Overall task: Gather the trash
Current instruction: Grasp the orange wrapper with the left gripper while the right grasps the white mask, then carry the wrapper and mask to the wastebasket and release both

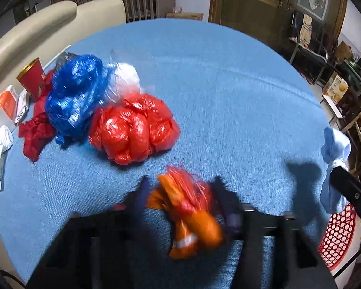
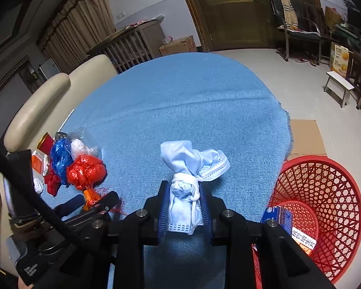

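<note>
Right gripper (image 2: pixel 184 207) clenched on mask bundle (image 2: pixel 192 166), near basket (image 2: pixel 325 192). Left gripper (image 1: pixel 180 192) around orange wrapper (image 1: pixel 192 221), contact blurred, cannot tell if grasped. Risk: wrapper slipping out; bundle catching basket rim.

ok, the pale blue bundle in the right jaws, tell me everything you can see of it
The pale blue knotted bundle looks like crumpled face masks: thin non-woven material, with white elastic wound round its waist and a pleated edge sticking out right. The right gripper is shut on its lower half, blue ribbed pads pressing both sides, and the top flares out beyond the jaws. It is above the blue cloth-covered table. The left wrist view shows it at the right edge.
</note>
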A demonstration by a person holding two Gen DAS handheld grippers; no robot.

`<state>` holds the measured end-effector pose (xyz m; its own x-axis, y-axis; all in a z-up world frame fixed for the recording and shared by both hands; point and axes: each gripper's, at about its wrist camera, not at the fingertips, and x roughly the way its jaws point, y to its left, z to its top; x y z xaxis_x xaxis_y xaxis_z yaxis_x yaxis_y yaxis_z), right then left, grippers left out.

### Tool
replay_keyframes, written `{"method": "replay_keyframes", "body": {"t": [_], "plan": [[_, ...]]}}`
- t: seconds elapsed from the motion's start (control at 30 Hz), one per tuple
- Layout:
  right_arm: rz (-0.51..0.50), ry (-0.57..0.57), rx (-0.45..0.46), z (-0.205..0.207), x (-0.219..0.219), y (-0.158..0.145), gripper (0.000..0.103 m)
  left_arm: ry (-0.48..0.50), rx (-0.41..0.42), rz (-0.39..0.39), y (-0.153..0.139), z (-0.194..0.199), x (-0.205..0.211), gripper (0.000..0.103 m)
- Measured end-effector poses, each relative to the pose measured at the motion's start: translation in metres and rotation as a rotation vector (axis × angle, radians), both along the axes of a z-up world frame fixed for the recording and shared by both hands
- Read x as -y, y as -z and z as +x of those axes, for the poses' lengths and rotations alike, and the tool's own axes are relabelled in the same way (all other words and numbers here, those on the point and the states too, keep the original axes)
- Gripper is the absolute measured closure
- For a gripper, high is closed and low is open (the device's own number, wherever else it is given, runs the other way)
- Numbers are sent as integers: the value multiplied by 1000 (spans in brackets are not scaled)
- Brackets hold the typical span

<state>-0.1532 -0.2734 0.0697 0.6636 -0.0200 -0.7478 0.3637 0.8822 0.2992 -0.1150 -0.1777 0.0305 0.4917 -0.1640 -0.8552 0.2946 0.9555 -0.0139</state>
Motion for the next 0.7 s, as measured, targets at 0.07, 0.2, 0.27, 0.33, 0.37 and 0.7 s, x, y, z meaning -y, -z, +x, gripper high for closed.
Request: {"method": "replay_keyframes", "body": {"t": [0.07,0.2,0.27,0.33,0.37,0.7], "plan": [[1,-1,0,-1,0,0,76,12,-1,-5,0,0,-1,66],[2,-3,-1,-4,-1,0,76,29,0,-23,-4,-4,-4,70],[-1,-7,0,-5,-2,-2,76,35,6,-30,-8,-5,-6,70],[-4,-10,3,-6,-4,-3,76,41,16,-36,-13,-8,-6,71],[-6,-10,4,-6,-4,-4,76,43,21,-39,-16,-8,-8,71],[-13,-2,23,-15,-7,-11,76,53,71,-62,-37,-10,-26,71]]}}
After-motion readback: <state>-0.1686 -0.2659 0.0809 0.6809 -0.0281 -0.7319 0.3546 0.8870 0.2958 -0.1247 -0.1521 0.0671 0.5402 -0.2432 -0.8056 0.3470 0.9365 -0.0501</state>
